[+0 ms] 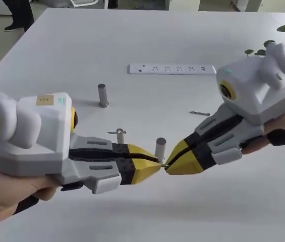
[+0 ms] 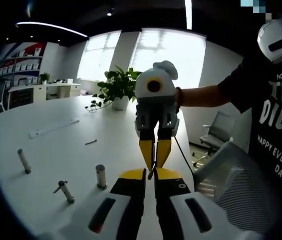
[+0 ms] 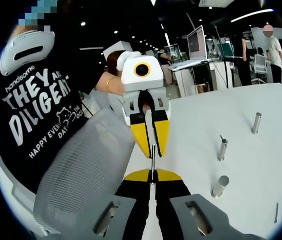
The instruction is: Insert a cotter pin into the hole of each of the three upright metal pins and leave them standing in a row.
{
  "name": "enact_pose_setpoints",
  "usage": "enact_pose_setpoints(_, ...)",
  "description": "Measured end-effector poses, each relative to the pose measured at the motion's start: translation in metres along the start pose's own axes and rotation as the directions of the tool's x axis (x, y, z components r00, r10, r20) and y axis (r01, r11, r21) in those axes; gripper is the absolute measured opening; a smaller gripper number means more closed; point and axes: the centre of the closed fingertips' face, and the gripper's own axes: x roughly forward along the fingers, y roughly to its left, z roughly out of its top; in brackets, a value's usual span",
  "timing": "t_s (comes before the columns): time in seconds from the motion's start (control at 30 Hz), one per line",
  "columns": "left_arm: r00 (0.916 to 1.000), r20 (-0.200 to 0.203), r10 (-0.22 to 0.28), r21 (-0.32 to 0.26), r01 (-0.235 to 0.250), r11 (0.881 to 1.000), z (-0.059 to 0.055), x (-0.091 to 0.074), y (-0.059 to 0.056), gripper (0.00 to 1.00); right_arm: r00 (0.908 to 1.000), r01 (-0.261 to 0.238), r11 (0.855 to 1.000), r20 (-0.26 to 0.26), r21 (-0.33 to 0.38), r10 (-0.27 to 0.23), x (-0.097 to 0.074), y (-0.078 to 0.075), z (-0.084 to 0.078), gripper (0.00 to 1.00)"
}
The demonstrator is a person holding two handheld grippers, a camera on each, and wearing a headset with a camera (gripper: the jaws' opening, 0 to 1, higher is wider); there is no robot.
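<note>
White table (image 1: 132, 217) spans the frame. Left gripper (image 1: 156, 166) enters from the lower left and right gripper (image 1: 169, 167) from the right, with their tips meeting nose to nose at lower centre. Both jaw pairs are pinched narrow on the held cotter pin (image 3: 152, 157), which bridges the two tips above the table.

Power strip (image 1: 172, 68) lies at upper centre.

Three metal pins stand upright:
- back pin (image 1: 102, 96), bare
- middle pin (image 1: 120, 137), with the inserted cotter pin (image 1: 116, 132) through its top
- front pin (image 1: 160, 148), just behind the tips

Loose cotter pin (image 1: 200, 113) lies flat, right of centre.
</note>
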Motion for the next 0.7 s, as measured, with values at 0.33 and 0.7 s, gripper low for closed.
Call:
enact_pose_setpoints(0.33, 0.9939, -0.001, 0.11, -0.015, -0.11, 0.994, -0.003, -0.005, 0.02, 0.16, 0.9886, 0.131, 0.991, -0.073, -0.009, -0.131, -0.011, -0.026, -0.019, 0.0)
enact_pose_setpoints(0.7, 0.9655, -0.042, 0.257, 0.003, -0.257, 0.966, -0.02, -0.001, 0.047, 0.19, 0.9694, 0.189, 0.981, -0.153, -0.036, -0.192, -0.019, -0.042, -0.04, 0.0)
